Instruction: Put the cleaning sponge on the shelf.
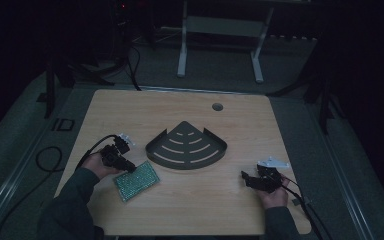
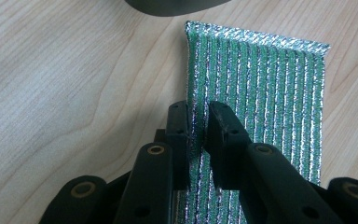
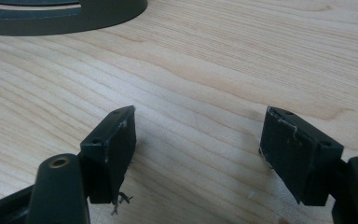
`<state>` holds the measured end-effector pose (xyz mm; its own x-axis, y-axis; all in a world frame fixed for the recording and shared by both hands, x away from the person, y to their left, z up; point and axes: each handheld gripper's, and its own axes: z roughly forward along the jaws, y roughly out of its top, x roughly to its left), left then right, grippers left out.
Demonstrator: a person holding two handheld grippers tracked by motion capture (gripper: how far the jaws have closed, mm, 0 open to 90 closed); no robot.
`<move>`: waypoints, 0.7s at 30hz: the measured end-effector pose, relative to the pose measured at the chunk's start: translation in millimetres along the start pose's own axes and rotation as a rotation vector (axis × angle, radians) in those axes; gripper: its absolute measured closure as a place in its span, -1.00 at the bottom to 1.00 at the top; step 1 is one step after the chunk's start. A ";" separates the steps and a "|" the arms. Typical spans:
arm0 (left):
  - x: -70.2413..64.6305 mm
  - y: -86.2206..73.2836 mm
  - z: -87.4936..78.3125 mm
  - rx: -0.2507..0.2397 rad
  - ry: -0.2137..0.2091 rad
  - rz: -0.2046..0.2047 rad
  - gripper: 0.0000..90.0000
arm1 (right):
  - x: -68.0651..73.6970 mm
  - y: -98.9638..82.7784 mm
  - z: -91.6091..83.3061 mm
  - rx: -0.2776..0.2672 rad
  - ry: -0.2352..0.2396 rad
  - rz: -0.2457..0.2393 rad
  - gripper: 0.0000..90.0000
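Green glittery scouring pad [image 1: 137, 180] flat on table [image 1: 190, 207], at 7 o'clock from dark slotted corner shelf [image 1: 186, 146]. My left gripper [image 2: 198, 119] jaws clenched on pad's near edge. My right gripper [image 3: 198, 140] jaws released, holding nothing, at 4 o'clock from shelf. Step, I judge: pad grasped; next move asks lift, probably toward shelf. Table pale wood; room around dim.

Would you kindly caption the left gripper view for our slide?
Left hand-held gripper pinching a green metallic scouring pad on the wooden table.
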<state>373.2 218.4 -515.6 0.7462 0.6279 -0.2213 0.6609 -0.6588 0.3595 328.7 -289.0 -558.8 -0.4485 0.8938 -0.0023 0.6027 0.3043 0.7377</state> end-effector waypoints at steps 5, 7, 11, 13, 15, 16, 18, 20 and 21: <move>3.0 0.4 1.9 0.009 -0.016 -0.014 0.75 | 0.0 0.0 0.0 0.000 0.000 0.000 -0.42; 5.0 0.1 2.6 0.008 -0.027 -0.019 0.74 | 0.0 0.0 0.0 0.000 0.000 0.000 -0.42; 9.3 -0.3 3.8 0.008 -0.053 -0.030 0.70 | 0.0 0.0 0.0 0.000 0.000 -0.001 -0.42; 10.7 -0.4 4.3 0.010 -0.071 -0.034 0.74 | -0.1 0.0 0.1 0.000 0.000 -0.001 -0.42; 10.7 0.0 4.4 0.016 -0.076 -0.041 0.80 | -0.1 0.0 0.1 0.000 0.000 -0.001 -0.42; 10.5 0.2 4.5 0.019 -0.078 -0.047 0.83 | -0.1 0.0 0.1 0.000 0.000 -0.001 -0.42; 10.4 0.8 4.1 0.024 -0.075 -0.059 0.89 | -0.1 0.1 0.1 0.000 0.000 -0.001 -0.42; 9.4 1.2 3.6 0.025 -0.066 -0.072 0.96 | -0.1 0.1 0.1 0.000 0.000 -0.001 -0.42; 9.2 1.6 3.1 0.033 -0.064 -0.075 0.98 | 0.0 0.1 0.1 0.000 0.000 -0.001 -0.42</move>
<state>381.4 221.9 -519.9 0.6976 0.6487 -0.3042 0.7164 -0.6250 0.3100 328.8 -289.0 -558.8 -0.4489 0.8936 -0.0026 0.6025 0.3048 0.7376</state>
